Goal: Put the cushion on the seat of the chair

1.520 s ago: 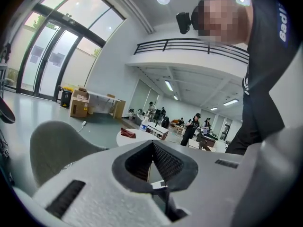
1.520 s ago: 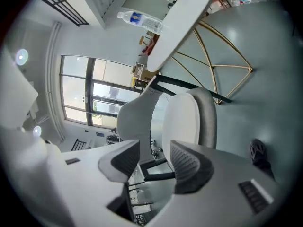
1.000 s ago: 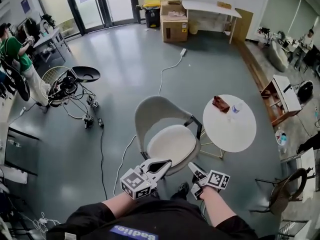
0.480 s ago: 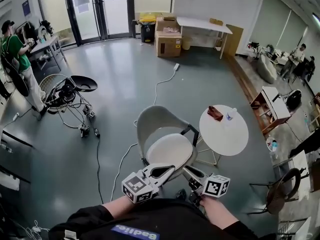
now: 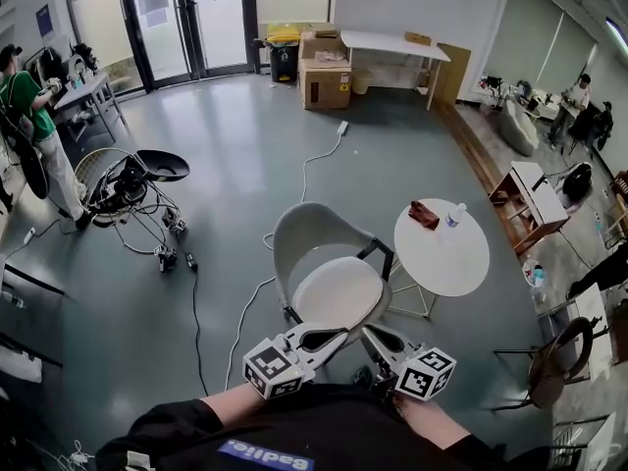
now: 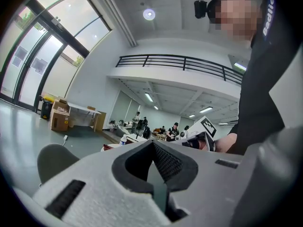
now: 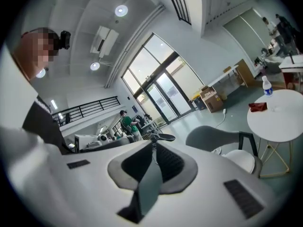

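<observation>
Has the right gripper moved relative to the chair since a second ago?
Yes. The right gripper has risen toward the camera from the chair seat's front edge and rolled; its jaws have just been closing, with nothing between them.

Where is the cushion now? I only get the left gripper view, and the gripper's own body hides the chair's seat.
Observer: In the head view a white cushion lies on the seat of the chair.
Operator: Is the right gripper holding anything?
Observer: No. Its own view shows that the right gripper has just been closing its jaws. They meet with nothing between them.
Operator: Is anyone standing close to the chair?
Observer: No. A person in a green top stands by a desk, well away from it.
</observation>
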Demonstrator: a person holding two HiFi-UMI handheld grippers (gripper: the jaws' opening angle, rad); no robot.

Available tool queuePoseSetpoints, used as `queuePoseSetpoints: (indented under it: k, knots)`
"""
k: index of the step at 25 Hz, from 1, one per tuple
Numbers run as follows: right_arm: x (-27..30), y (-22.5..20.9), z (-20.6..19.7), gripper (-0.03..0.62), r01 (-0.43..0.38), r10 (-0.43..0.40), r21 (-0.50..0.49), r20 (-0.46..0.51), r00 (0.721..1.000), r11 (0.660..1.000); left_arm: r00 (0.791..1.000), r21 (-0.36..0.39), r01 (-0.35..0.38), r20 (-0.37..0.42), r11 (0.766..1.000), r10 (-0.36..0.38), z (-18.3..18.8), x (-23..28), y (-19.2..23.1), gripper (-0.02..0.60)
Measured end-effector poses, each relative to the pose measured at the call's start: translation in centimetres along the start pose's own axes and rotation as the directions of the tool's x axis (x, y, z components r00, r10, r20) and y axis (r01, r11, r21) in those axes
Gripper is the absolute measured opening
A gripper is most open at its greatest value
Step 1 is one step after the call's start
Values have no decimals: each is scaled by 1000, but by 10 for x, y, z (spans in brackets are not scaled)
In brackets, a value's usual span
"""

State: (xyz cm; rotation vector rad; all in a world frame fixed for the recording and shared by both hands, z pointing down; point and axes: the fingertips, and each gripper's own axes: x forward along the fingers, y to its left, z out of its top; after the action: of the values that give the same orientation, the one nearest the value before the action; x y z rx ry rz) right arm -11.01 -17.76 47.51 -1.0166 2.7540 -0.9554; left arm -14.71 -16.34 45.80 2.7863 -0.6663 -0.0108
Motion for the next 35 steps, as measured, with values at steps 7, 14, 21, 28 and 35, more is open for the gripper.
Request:
queuePoseSetpoints:
  k: [7, 14, 21, 28, 35]
  knots:
    - [-1, 18, -2, 39, -25, 25, -130, 0, 1000, 991, 999, 18, 33, -20, 999, -33, -7, 2, -9, 15]
    - [-2, 24, -3, 34, -45, 45, -143, -9, 999, 989, 999, 28, 42, -26, 999, -42, -6, 3, -16, 15]
    - [-1, 23, -6, 34, -50, 49, -140, -12, 999, 989, 999, 30, 37, -29, 999, -36, -8, 3, -16, 15]
    - [-2, 21, -7, 32, -50, 49, -127, -8, 999, 991, 999, 29, 36, -33, 999, -35, -9, 2, -17, 15]
    - [-6, 15, -8, 33, -48, 48, -116, -6, 999, 992, 999, 27, 32, -34, 999, -31, -12, 6, -19, 15]
